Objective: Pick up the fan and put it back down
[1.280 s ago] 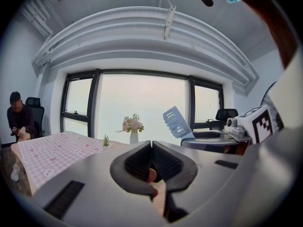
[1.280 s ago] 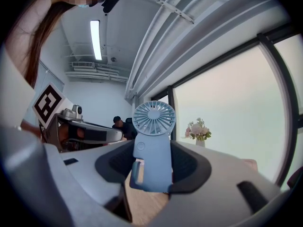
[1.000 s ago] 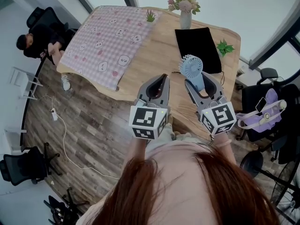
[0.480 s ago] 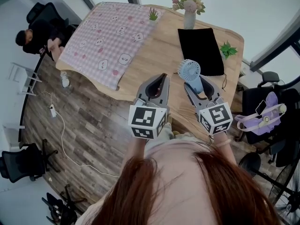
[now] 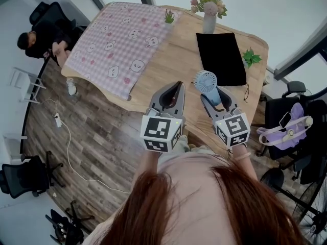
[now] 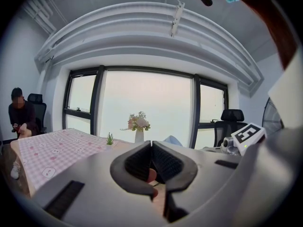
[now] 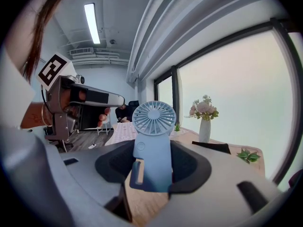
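Note:
The fan (image 5: pixel 207 80) is light blue, with a round grille head on a flat handle. It stands upright between the jaws of my right gripper (image 5: pixel 215 92), which is shut on its handle over the near edge of the wooden table (image 5: pixel 173 60). In the right gripper view the fan (image 7: pixel 152 145) fills the gap of the right gripper (image 7: pixel 154 165), and whether its base touches the wood does not show. My left gripper (image 5: pixel 177 86) hangs beside it to the left, its jaw tips together and nothing held; the left gripper (image 6: pixel 151 144) looks the same in its own view.
A pink checked cloth (image 5: pixel 122 40) covers the table's left half. A black mat (image 5: pixel 220 57), a vase of flowers (image 5: pixel 208 14) and two small green plants (image 5: pixel 252 57) lie beyond the fan. A person (image 5: pixel 41 37) sits at far left. Office chairs and a purple bag (image 5: pixel 286 131) stand at right.
My right gripper has come down toward the table with the fan still in it. The left gripper has drifted only slightly and stays shut.

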Tool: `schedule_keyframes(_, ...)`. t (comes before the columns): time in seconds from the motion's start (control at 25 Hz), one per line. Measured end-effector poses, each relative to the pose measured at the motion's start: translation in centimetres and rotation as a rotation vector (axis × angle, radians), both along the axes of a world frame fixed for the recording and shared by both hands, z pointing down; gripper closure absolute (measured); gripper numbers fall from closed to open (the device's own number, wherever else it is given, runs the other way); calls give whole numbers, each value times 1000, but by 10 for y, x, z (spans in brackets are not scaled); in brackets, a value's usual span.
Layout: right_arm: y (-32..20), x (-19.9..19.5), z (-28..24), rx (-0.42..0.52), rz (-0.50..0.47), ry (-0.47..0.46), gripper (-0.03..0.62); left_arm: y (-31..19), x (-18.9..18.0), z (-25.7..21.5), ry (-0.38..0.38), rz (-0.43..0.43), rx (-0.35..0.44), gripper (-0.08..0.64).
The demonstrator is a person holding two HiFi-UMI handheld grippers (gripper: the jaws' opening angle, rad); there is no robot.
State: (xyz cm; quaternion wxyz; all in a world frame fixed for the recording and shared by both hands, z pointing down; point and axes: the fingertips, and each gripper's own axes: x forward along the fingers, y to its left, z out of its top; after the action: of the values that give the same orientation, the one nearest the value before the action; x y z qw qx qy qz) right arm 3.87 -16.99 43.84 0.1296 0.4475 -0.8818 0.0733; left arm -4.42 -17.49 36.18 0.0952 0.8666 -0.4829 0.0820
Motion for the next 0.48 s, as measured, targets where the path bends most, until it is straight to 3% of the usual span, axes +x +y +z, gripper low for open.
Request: schedule_keyframes(0.48, -11, -5, 32, -62, -11, 49, 377, -14, -9, 7, 2, -13, -16, 546)
